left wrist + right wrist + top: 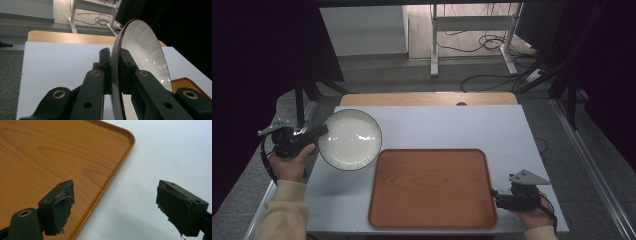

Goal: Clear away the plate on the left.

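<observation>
Left claw (321, 131) clamped on tilted white plate (350, 139); right claw (493, 194) wide apart, level beside tray (432, 187).

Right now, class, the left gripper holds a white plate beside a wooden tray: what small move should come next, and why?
Probably carry the plate rightward over the tray. The left gripper is clamped on the plate's rim, the plate still sits left of the tray, and the tray is bare. The right gripper waits open at the tray's edge.

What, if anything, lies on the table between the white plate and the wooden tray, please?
Nothing: in the high view, bare white table separates the white plate, held by the left tool, from the wooden tray.
</observation>
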`<state>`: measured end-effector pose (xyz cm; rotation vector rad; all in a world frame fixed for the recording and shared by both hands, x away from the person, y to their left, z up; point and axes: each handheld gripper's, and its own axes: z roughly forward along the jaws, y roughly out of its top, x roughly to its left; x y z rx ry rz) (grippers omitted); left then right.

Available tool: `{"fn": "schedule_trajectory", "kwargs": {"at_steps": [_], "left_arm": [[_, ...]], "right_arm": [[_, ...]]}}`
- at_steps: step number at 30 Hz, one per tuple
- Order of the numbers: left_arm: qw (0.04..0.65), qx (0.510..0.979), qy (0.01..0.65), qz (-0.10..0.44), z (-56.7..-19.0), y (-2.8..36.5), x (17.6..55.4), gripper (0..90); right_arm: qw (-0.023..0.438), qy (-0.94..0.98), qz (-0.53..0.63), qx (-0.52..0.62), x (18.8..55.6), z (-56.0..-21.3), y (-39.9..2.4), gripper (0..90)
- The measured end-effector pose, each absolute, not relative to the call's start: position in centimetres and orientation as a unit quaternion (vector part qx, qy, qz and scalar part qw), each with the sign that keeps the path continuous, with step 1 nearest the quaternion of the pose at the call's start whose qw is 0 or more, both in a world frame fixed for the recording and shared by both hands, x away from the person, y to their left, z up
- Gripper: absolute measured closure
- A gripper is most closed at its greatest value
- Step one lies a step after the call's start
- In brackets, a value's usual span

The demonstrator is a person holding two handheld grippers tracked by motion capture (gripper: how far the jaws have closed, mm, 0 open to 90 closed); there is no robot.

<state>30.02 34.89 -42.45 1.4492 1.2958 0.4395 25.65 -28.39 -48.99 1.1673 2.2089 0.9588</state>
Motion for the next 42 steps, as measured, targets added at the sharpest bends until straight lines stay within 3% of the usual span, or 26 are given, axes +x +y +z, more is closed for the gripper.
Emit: {"fn": "schedule_trajectory", "kwargs": {"at_steps": [7, 42], "left_arm": [[0.552, 0.612, 0.531, 0.194, -41.9, 34.2, 29.7, 83.2], [0.574, 0.643, 0.489, 0.136, -41.8, 30.1, 30.1, 82.7]], "right_arm": [[0.231, 0.803, 0.349, 0.424, 25.7, -49.0, -28.4, 15.5], [0.239, 0.799, 0.354, 0.423, 25.5, -48.8, -28.5, 15.6]]}}
